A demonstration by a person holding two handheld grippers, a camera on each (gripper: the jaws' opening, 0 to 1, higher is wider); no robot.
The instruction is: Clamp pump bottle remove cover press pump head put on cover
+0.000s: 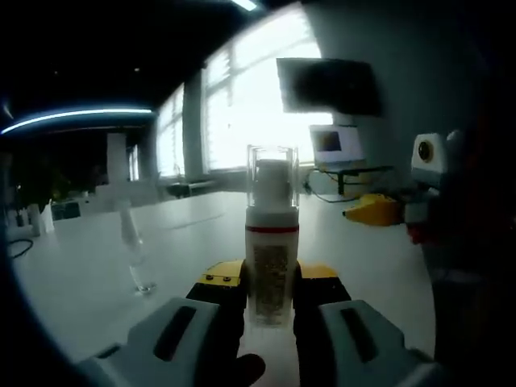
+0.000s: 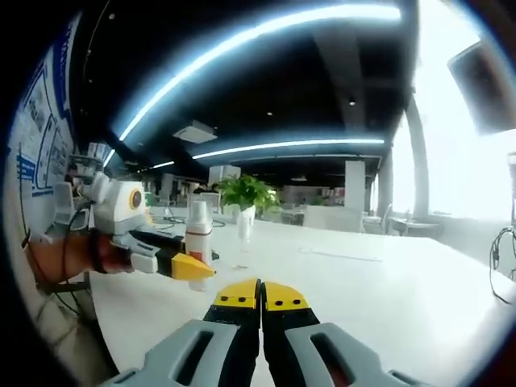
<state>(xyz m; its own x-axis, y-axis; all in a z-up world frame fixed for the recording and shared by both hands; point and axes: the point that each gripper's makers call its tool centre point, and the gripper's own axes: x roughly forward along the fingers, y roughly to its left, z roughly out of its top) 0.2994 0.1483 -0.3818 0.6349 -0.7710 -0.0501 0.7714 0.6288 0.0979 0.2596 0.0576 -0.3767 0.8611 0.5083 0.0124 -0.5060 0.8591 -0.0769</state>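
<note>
Two grippers: the left gripper point(image 1: 271, 300) clamps the white pump bottle point(image 1: 272, 266) upright, steadying its clear plastic cover point(image 1: 272, 173); the right gripper point(image 2: 260, 300), clenched empty, waits beside the bottle.

L gripper point(image 1: 272, 310) clamped; R gripper point(image 2: 260, 306) closed, empty.

I am working in an open-plan office: a long white table point(image 2: 387, 282), ceiling strip lights point(image 2: 266, 36), large bright windows point(image 1: 250, 105), a wall-mounted screen point(image 1: 329, 85) and a potted plant point(image 2: 246, 193).

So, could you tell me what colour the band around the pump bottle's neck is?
Red, on the pump bottle, clearest in the left gripper view.
</note>
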